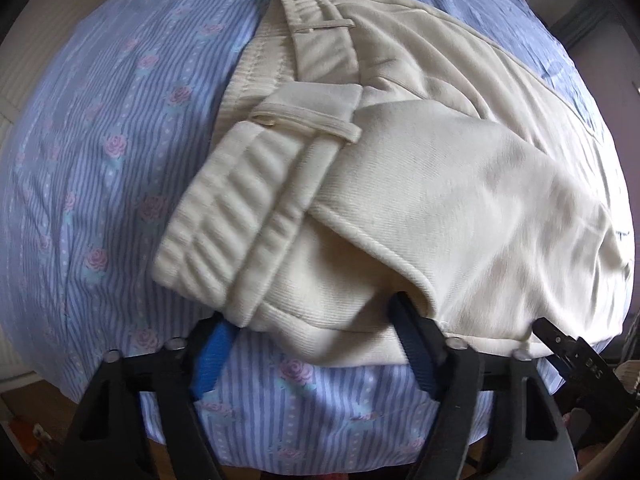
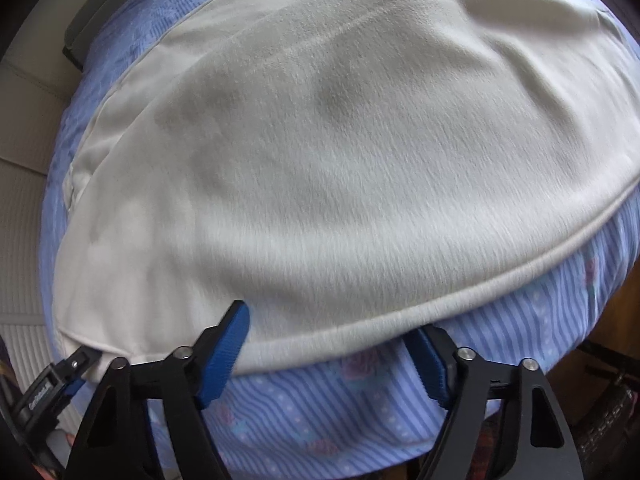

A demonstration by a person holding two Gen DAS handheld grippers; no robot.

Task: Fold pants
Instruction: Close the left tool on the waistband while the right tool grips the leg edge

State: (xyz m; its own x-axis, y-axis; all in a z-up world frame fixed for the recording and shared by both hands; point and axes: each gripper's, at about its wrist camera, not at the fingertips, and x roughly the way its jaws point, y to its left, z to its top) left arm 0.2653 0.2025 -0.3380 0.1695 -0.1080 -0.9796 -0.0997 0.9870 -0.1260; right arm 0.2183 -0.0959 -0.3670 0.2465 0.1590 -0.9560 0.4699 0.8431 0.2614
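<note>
Cream pants point(image 1: 420, 184) lie on a bed, the ribbed waistband point(image 1: 224, 216) doubled over at the left. My left gripper point(image 1: 312, 314) points down at their near edge, jaws apart. Its left blue pad point(image 1: 212, 356) is beside the waistband corner and its right pad point(image 1: 414, 344) reaches into a fold. The bunched cloth sits between them, not pinched. In the right wrist view the pants point(image 2: 340, 140) fill the frame. My right gripper point(image 2: 332, 320) straddles the near hem with its left pad point(image 2: 224, 356) over the cloth and its right pad point(image 2: 430, 364) at the hem's underside, not closed on it.
The bed has a blue striped sheet with pink roses point(image 1: 100, 160), and its near edge drops off just below the grippers point(image 2: 320, 412). The right gripper's finger point(image 1: 568, 348) shows at the left wrist view's right edge. A dark rail point(image 2: 92, 16) lies at far left.
</note>
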